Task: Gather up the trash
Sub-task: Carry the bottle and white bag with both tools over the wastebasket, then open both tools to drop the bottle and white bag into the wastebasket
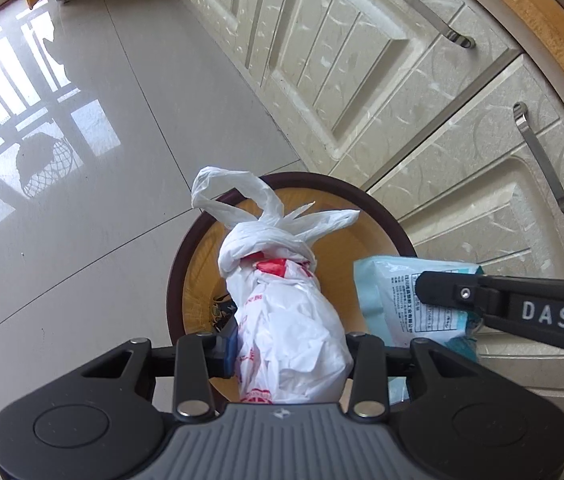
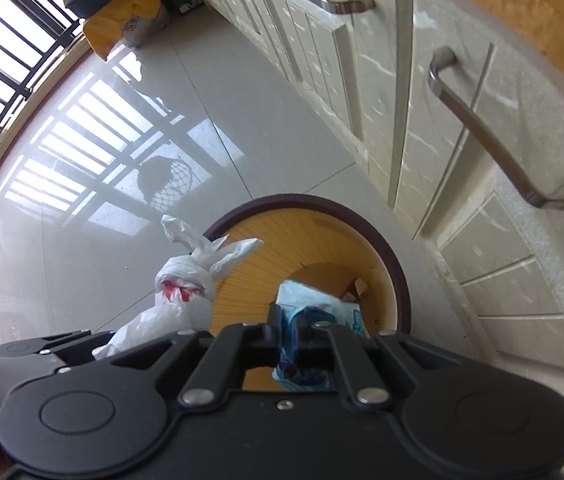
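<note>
White plastic, knotted at the neck and printed in red, fills the left gripper (image 1: 287, 354): its jaws are clamped on the belly of the tied bag (image 1: 289, 320), which hangs with its long axis pointing down into the mouth of the bin (image 1: 174, 280), knot and twisted ears leading. That bin, yellow inside with a dark brown rim, stands on pale floor tiles (image 1: 102, 160) just beside the cream cabinet doors (image 1: 361, 60) with their steel handles. The bag sits over the left half of the opening, its ears crossing the far rim. To the right, the right gripper (image 2: 295, 338) is pinched tight on a light-blue wrapper (image 2: 309, 312), which dangles over the right side of the same opening, nearer the cabinets; from the left camera the wrapper appears partly outside the rim, though the right camera places it over the well. Some scraps already lie at the bottom. Both pieces of trash look poised above the bin, and neither is resting in it yet. My guess is that letting go comes next, and the bag's ears catching the rim seems the only likely snag.
</note>
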A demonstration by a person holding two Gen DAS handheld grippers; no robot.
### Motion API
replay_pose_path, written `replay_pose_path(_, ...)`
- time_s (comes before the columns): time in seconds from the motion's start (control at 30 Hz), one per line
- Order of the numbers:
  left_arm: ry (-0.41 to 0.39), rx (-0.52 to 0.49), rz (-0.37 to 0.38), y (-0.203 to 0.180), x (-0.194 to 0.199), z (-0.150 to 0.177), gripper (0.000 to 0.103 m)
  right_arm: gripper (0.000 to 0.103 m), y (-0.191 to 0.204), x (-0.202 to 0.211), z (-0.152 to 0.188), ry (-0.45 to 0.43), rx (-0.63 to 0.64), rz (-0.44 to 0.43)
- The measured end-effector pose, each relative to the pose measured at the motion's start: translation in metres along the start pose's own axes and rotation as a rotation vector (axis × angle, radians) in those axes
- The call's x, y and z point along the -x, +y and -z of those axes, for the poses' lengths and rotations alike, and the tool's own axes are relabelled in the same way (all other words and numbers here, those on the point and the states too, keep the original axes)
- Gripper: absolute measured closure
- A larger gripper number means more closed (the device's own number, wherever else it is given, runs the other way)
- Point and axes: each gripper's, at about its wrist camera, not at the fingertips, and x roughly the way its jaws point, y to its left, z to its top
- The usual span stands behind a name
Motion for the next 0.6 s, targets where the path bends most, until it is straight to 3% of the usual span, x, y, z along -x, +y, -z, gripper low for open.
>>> replay_pose_path(0.6, -0.024, 0.002, 0.021, -0.005, -0.008, -0.008, 0.062, 0.086, -0.015, 0.002, -0.002, -0.007, -0.053, 0.015)
